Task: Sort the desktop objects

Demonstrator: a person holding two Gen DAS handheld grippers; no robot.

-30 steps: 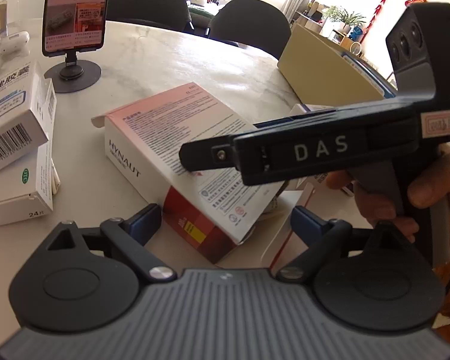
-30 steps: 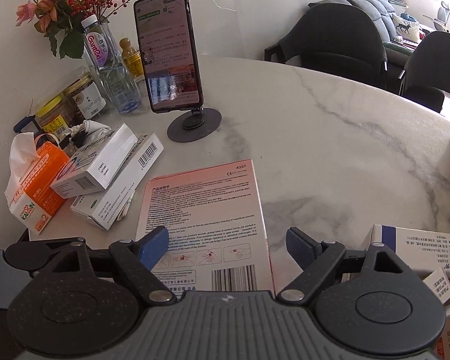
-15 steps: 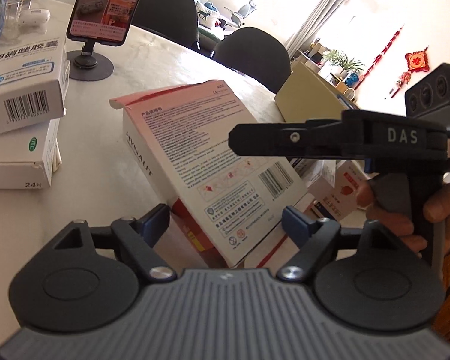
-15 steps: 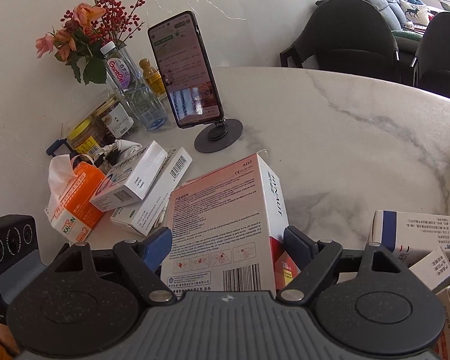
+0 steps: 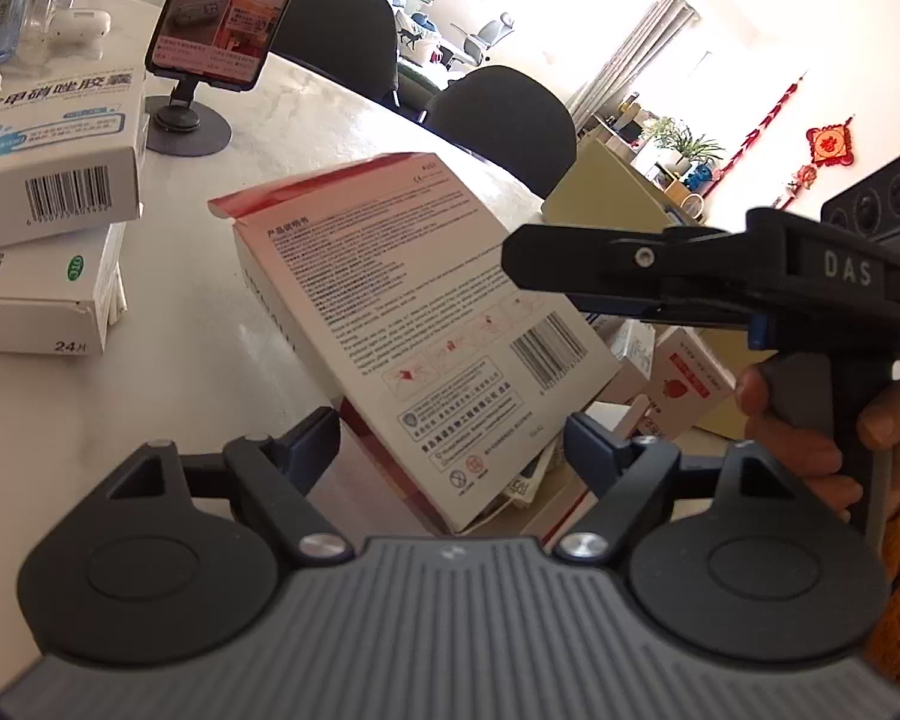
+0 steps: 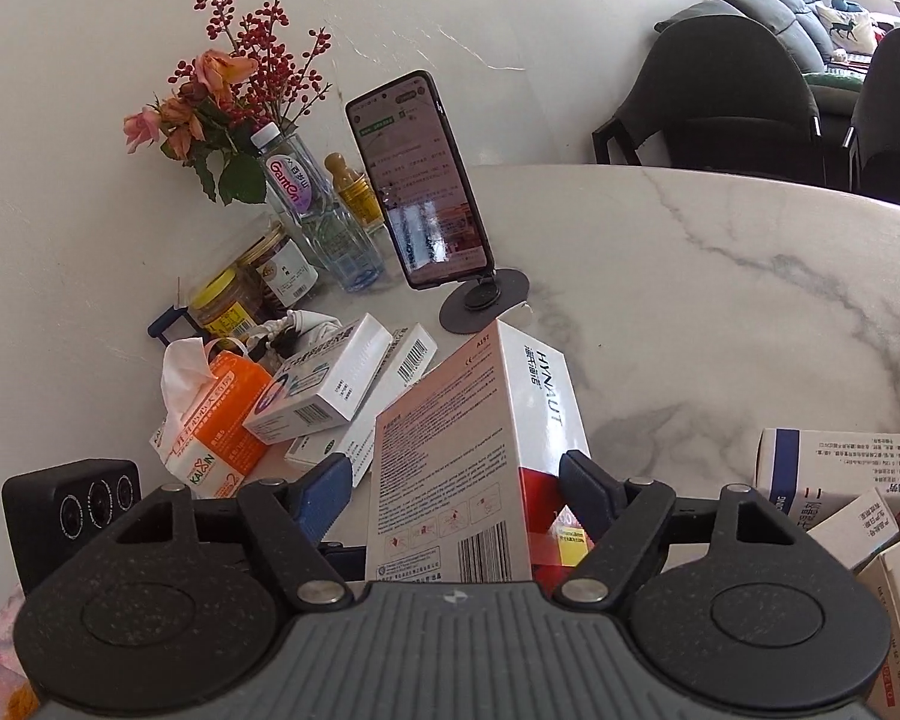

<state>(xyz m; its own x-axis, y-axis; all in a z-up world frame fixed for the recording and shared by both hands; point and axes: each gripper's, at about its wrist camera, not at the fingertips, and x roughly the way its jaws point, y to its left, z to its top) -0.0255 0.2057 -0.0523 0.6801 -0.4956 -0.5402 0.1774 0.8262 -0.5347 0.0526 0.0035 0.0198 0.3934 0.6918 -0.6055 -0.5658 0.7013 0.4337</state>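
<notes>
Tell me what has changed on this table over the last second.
The HYNAUT box went from lying flat to tilted up on its edge, its far end raised. It sits between the right claw fingers; a firm grip can't be confirmed. The left claw stayed open beside it. The phone on its stand and stacked white boxes stayed put.

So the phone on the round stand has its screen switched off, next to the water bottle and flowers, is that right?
Not quite: the phone is switched on, its screen full of text and pictures, as the right wrist view shows. The rest holds: it leans on the round stand, next to the water bottle and flowers.
</notes>
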